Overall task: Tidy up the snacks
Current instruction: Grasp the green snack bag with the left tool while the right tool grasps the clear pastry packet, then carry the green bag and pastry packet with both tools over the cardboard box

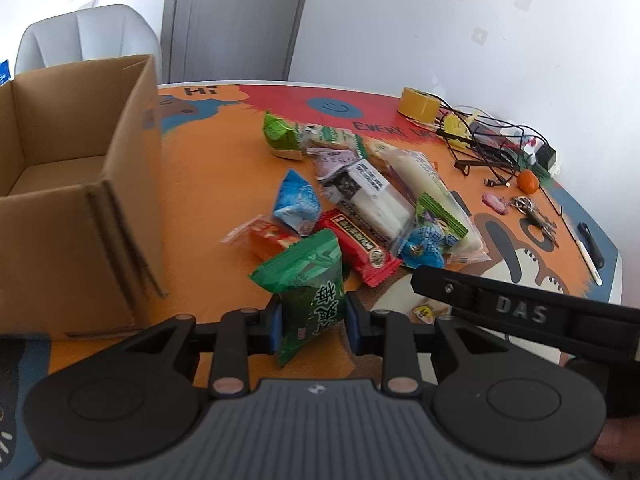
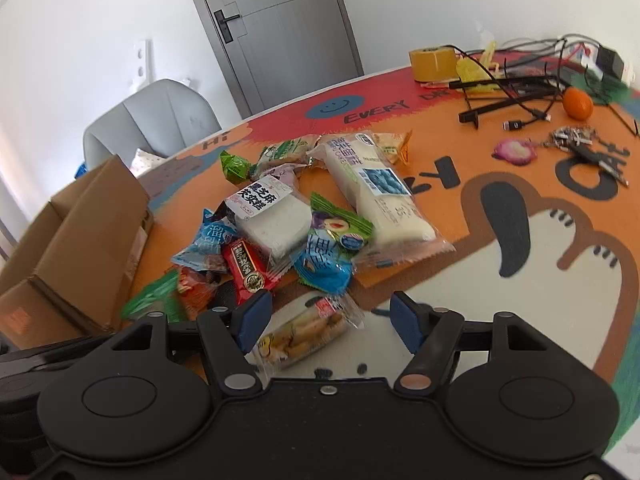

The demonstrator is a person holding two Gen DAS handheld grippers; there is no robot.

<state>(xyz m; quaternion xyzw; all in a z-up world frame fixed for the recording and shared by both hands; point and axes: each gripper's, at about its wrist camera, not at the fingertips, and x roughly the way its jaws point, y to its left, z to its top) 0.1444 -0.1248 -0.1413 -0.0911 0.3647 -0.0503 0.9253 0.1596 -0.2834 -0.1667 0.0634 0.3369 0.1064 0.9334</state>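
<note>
My left gripper [image 1: 314, 320] is shut on a green snack packet [image 1: 308, 280], which stands upright between its blue pads [image 1: 275, 322] just in front of the snack pile [image 1: 360, 200]. The same green packet [image 2: 154, 296] shows at the left in the right wrist view. My right gripper [image 2: 328, 318] is open over the table, and a clear packet of biscuits [image 2: 304, 332] lies flat between its fingers, well clear of the right pad [image 2: 404, 320]. An open cardboard box [image 1: 80, 200] stands to the left of the pile, and its floor looks bare.
A yellow tape roll [image 1: 418, 104], tangled black cables [image 1: 488, 140], an orange fruit [image 1: 530, 181], keys [image 1: 532, 210] and a pen [image 1: 590, 254] lie at the table's far right. A grey chair [image 1: 88, 36] and a door [image 1: 236, 16] stand behind the table [image 1: 208, 184].
</note>
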